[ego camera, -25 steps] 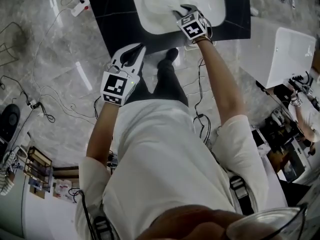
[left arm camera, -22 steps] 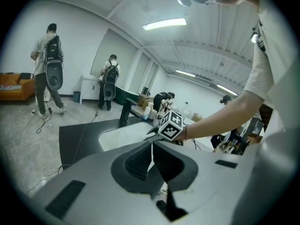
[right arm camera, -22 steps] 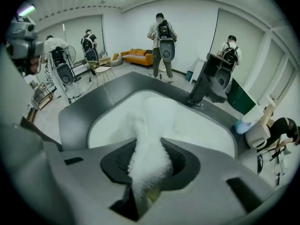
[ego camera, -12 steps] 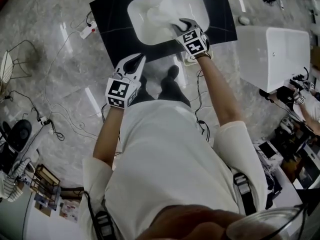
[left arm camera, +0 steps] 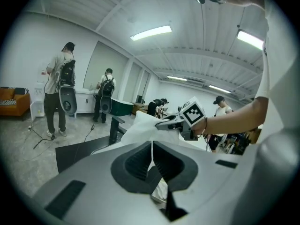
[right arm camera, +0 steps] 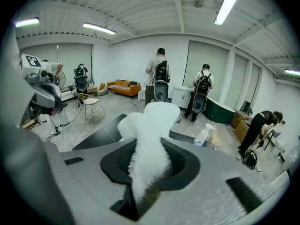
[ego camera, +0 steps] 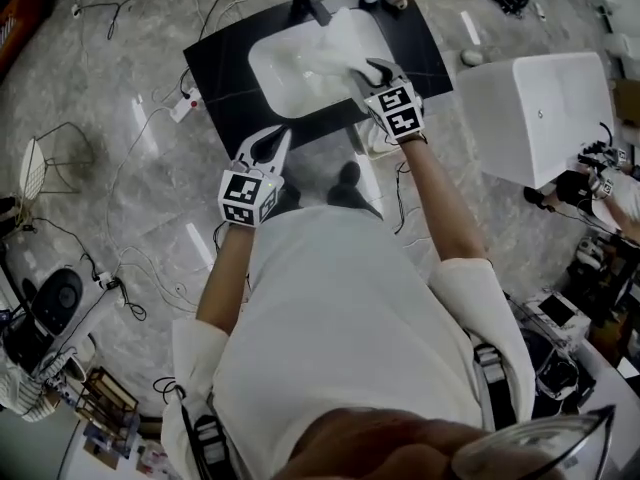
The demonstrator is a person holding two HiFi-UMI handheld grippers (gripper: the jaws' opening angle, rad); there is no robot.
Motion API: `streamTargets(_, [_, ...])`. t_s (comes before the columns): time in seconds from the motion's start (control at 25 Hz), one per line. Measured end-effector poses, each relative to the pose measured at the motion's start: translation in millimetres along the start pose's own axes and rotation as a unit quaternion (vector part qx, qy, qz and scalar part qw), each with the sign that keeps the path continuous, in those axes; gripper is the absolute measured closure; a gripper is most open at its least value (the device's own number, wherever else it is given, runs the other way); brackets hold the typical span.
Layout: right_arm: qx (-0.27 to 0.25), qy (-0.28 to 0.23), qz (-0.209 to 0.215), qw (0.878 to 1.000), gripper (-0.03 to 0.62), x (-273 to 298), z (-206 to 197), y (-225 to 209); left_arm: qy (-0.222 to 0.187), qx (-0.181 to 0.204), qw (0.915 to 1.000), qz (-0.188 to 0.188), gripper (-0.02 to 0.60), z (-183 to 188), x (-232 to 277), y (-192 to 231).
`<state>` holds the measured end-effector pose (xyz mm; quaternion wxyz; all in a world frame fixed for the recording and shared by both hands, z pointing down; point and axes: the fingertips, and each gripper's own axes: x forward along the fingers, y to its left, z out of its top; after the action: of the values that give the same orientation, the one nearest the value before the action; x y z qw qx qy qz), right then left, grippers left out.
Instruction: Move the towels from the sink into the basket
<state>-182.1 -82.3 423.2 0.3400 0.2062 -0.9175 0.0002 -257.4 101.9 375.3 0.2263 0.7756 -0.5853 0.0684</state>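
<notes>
White towel (right arm camera: 149, 125) over sink (ego camera: 262, 73), right fingers (right arm camera: 117, 165) pinching it | left fingers (left arm camera: 136, 164) together beside counter (ego camera: 222, 83)

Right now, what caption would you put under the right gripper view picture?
Right claw clamped on a fluffy white towel, dark counter behind.

No word, brand name or number can be read anywhere. The only clear printed signs are black-and-white square patterns, with no letters or digits, on the left cube (ego camera: 245, 196) of the left gripper (ego camera: 272, 140) and the right cube (ego camera: 398, 110) of the right gripper (ego camera: 366, 68). A red object (ego camera: 10, 23) on the floor bears white marks, too small to read.
</notes>
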Motion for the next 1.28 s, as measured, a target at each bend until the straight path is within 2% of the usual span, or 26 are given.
streamTargets(0.4, [0.047, -0.085, -0.043, 0.994, 0.490, -112.4, 43.0, -27.6, -0.013, 0.025, 0.9992, -0.027, 0.571, 37.7, 7.0, -32.1])
streamTargets(0.68, [0.081, -0.146, -0.081, 0.983, 0.490, -196.0, 52.6, -41.2, -0.029, 0.044, 0.9977, -0.041, 0.571, 62.8, 13.0, -56.5])
streamTargets(0.96, [0.093, -0.167, -0.124, 0.974, 0.490, -261.2, 35.3, -55.7, -0.031, 0.056, 0.9963, -0.057, 0.571, 70.6, 22.0, -82.1])
streamTargets(1.28, [0.117, -0.162, -0.157, 0.967, 0.488, -291.4, 6.3, -61.1, -0.017, 0.063, 0.9941, -0.086, 0.571, 63.8, 31.7, -105.8])
